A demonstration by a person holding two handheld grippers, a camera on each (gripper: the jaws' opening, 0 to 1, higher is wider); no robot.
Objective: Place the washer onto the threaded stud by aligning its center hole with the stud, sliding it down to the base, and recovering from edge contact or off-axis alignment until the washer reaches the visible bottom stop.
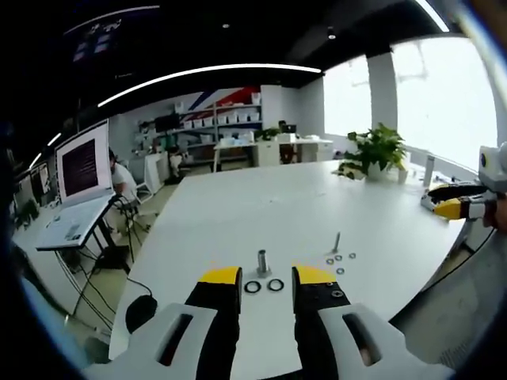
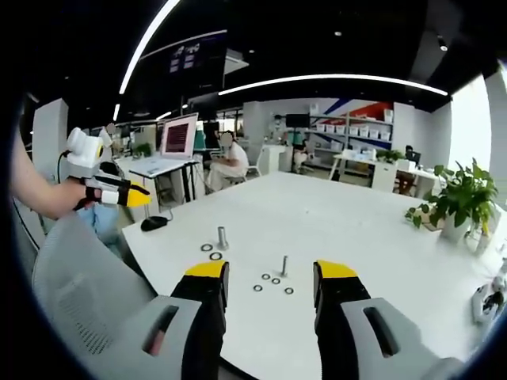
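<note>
Both tongs hang above the near edge of a big white worktop, neither holding anything. The left tongs stand moderately apart, yellow tips framing a short stubby bolt that stands upright with two dark rings lying flat just in front of it. A little to the right, a thinner threaded stud stands upright, with four small washers scattered on the worktop around its foot, none of them on it.

In the right gripper view the right tongs gape wide, and between their tips sits the stud with the washers loose beside it. The stubby bolt is off to the left. A potted plant stands at the far side of the worktop.
</note>
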